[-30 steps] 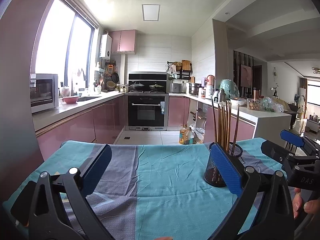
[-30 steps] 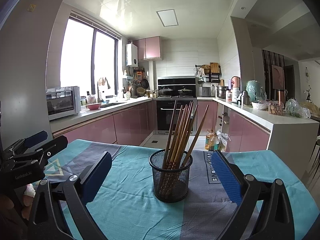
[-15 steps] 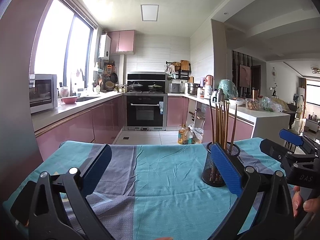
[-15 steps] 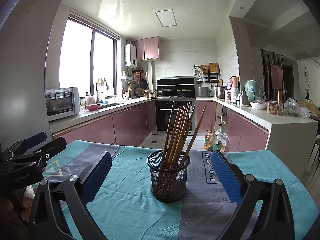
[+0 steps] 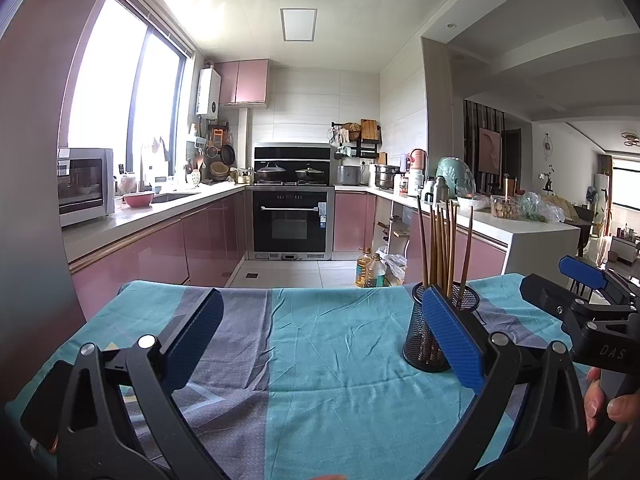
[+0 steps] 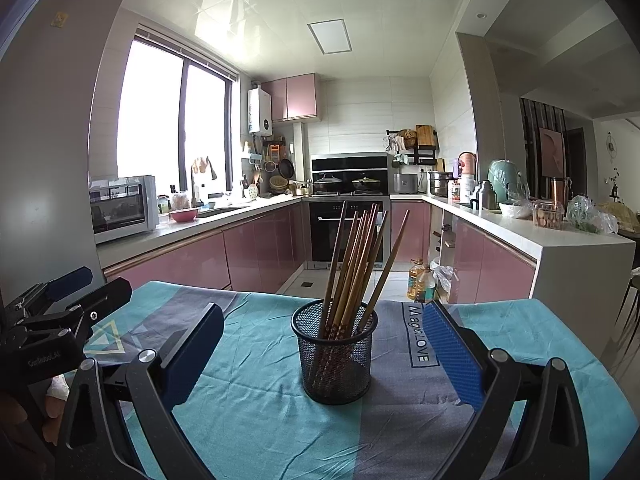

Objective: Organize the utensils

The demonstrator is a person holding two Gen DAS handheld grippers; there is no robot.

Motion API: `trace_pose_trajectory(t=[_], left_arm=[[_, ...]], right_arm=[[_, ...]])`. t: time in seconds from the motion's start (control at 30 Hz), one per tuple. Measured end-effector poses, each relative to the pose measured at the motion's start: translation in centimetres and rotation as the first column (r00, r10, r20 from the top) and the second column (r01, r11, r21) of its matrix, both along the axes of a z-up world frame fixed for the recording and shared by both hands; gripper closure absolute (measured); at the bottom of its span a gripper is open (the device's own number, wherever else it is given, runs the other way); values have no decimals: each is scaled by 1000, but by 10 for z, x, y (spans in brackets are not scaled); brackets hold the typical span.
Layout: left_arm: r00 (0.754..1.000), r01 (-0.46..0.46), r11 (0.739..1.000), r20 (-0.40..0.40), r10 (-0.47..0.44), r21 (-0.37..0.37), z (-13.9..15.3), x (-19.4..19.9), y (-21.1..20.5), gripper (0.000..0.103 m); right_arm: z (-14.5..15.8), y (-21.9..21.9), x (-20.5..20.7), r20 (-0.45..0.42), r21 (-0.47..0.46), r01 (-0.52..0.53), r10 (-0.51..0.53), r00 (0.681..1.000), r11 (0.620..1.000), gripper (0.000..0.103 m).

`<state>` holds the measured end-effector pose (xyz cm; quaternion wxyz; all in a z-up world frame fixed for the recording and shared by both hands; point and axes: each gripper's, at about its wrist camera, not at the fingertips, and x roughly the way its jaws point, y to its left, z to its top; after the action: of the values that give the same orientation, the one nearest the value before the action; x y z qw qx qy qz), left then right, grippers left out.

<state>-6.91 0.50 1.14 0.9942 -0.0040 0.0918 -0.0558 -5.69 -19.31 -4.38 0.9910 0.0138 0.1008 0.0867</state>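
Chopsticks (image 6: 352, 264) stand bundled and fanned in a black mesh holder (image 6: 335, 356), upright on the teal-and-grey tablecloth (image 6: 260, 412); none lie loose on the cloth in either view. By that evidence the sorting appears largely complete, and the step in hand is judged to be a clean withdrawal or a final check.

Recommended practice: keep both tools clear of the leaning tips, since the holder looks light and a brush could tip it. Any further pick should take one stick near its top and lift it straight up.

Right gripper (image 6: 320, 348) hovers level above the cloth, jaws wide apart and empty, with the holder centred at 12 o'clock between the pads without contact. Left gripper (image 5: 320, 340) is likewise spread and empty, aimed at bare cloth; the holder sits at 2 o'clock, partly behind its right pad.
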Motion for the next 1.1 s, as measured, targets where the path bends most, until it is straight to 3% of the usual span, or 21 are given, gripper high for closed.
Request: trace_pose_trajectory(t=[1.1], left_arm=[[1000,2,1000,-4,-2,0,-1,0,0,5]], right_arm=[[0,1,2,0,1,3,-3,1000,1000,6]])
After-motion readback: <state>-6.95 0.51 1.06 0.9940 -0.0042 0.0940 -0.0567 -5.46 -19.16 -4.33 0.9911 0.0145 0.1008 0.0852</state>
